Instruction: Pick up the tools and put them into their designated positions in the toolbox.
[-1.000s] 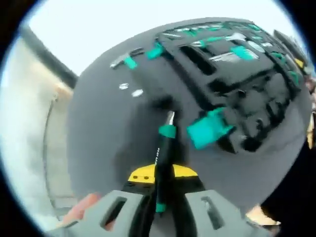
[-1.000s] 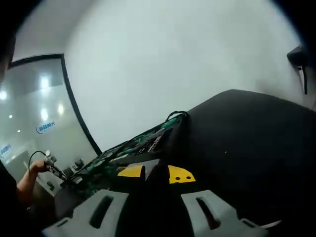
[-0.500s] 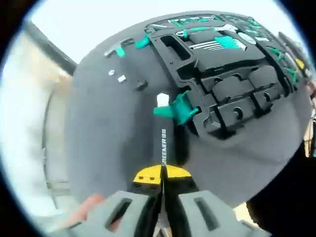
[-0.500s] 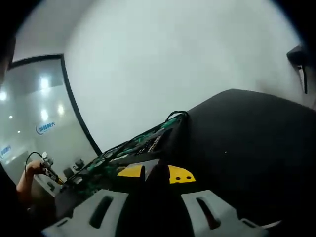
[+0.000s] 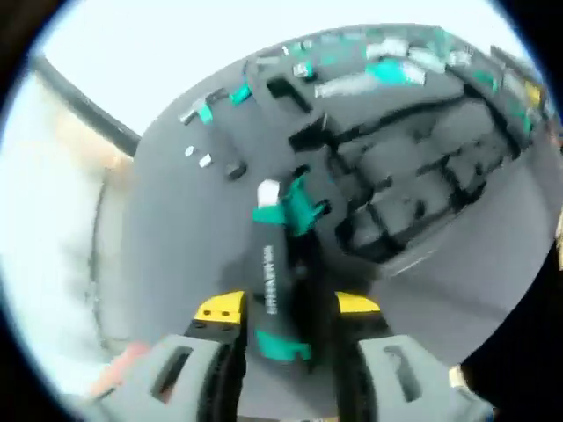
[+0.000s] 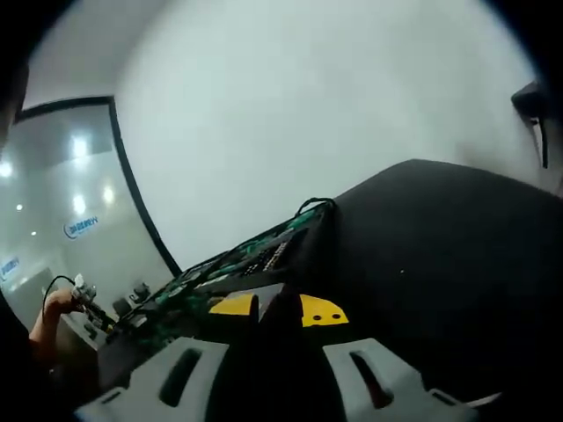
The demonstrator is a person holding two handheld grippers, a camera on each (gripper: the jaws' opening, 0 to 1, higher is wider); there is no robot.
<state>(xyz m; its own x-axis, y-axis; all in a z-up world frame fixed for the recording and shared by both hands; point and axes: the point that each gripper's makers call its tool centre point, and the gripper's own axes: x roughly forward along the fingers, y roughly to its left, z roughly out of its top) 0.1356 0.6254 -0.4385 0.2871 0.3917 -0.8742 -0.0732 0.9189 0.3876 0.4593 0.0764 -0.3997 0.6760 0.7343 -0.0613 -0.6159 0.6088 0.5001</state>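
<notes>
While the left gripper (image 5: 280, 321) squeezes a black tool (image 5: 274, 283) near the toolbox (image 5: 413, 167), the right gripper's (image 6: 268, 308) jaws sit together.

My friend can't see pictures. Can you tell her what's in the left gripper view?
The left claw holds a black and teal screwdriver, pointing at an open black toolbox on a dark round table. A few small tools lie loose on the table beside it.

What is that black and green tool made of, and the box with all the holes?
The tool's handle looks like matte black plastic with teal bands, and its pale tip looks metal. The toolbox seems moulded black plastic; its shaped hollows suggest that. The blur leaves both unsure.
</notes>
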